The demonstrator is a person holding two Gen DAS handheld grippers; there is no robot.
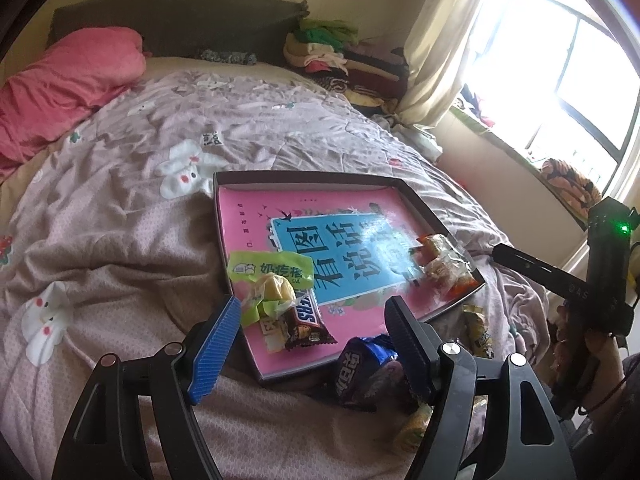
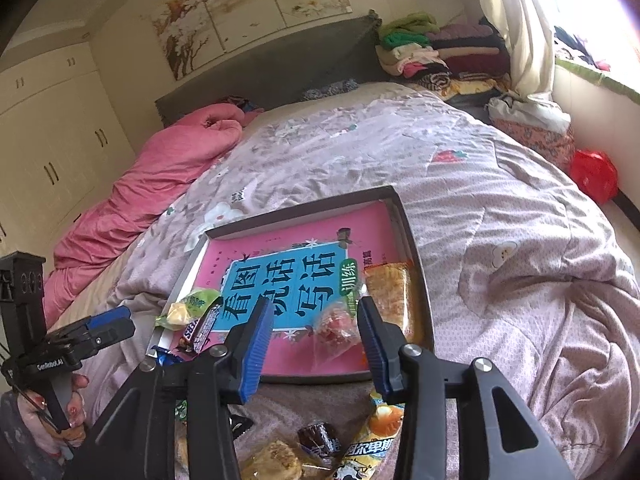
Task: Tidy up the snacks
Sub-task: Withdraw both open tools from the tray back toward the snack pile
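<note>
A shallow dark tray (image 1: 304, 178) (image 2: 416, 232) lined with a pink and blue book cover lies on the bed. In its near left corner lie a green snack packet (image 1: 272, 268) (image 2: 192, 306) and a Snickers bar (image 1: 306, 320) (image 2: 202, 326). At its right side lie clear-wrapped pastries (image 1: 442, 262) (image 2: 390, 292) and a red sweet (image 2: 334, 326). My left gripper (image 1: 314, 322) is open and empty above the near left corner. My right gripper (image 2: 316, 320) is open and empty above the tray's near edge. Loose snacks lie on the quilt before the tray: a blue packet (image 1: 366, 368), yellow packets (image 1: 478, 326) (image 2: 380, 428), and a cake (image 2: 276, 460).
The quilt (image 1: 120, 220) covers the bed, with a pink duvet (image 1: 68, 80) at the far left. Folded clothes (image 1: 332, 52) are stacked by the headboard. A window and curtain (image 1: 448, 40) are at the right. A red bag (image 2: 594, 176) lies on the floor.
</note>
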